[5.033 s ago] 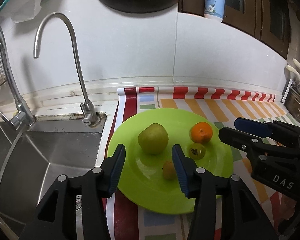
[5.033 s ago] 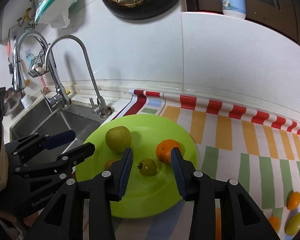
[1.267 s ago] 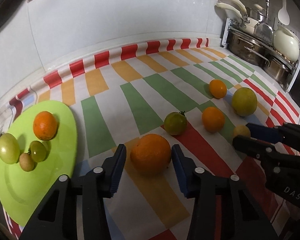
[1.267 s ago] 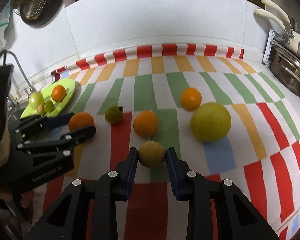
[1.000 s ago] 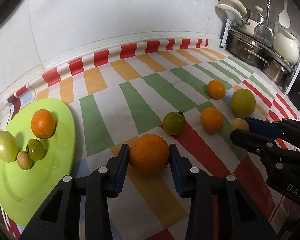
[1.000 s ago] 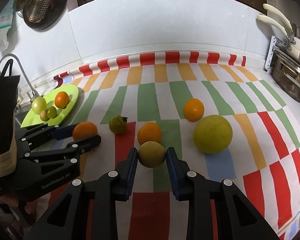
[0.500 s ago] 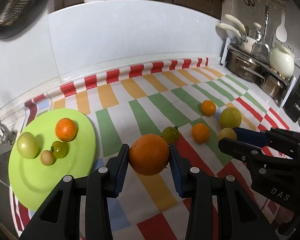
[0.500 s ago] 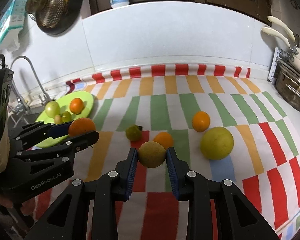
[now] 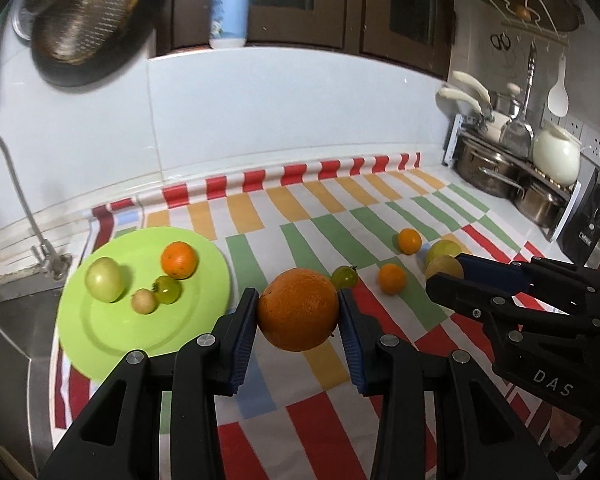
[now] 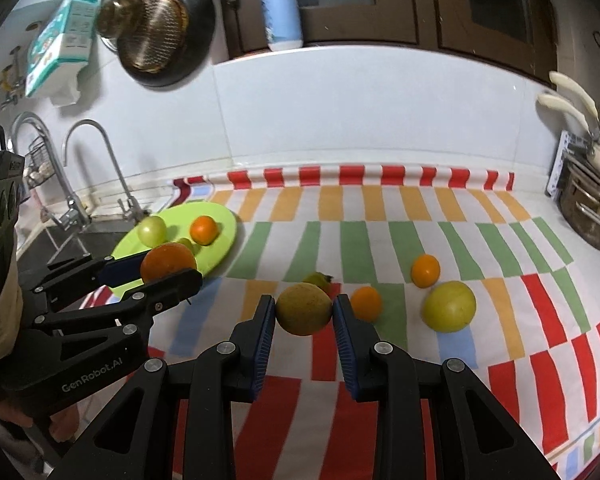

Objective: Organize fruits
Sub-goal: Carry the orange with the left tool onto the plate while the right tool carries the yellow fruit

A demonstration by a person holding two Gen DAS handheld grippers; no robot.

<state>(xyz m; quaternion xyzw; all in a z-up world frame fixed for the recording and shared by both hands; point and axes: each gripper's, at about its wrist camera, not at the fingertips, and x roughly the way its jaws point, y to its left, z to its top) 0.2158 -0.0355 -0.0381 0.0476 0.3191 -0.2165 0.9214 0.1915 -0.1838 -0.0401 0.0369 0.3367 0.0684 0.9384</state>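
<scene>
Gripping a big orange [image 9: 298, 309] clear of the striped table [image 9: 332, 216], the left tongs [image 9: 299, 320] hang beside the green plate [image 9: 100, 332]. Right tongs [image 10: 303, 322] clamp a yellowish fruit [image 10: 304, 309], lifted above the loose fruits.

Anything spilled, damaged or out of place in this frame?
Nothing spilled or damaged. Four fruits lie loose on the striped cloth rather than on the green plate: two small oranges, a green tomato and a large yellow-green fruit.

Striped cloth [image 9: 332, 216] – faucet [image 10: 100, 156] – bottle [image 9: 230, 8] – pots [image 9: 496, 168].
</scene>
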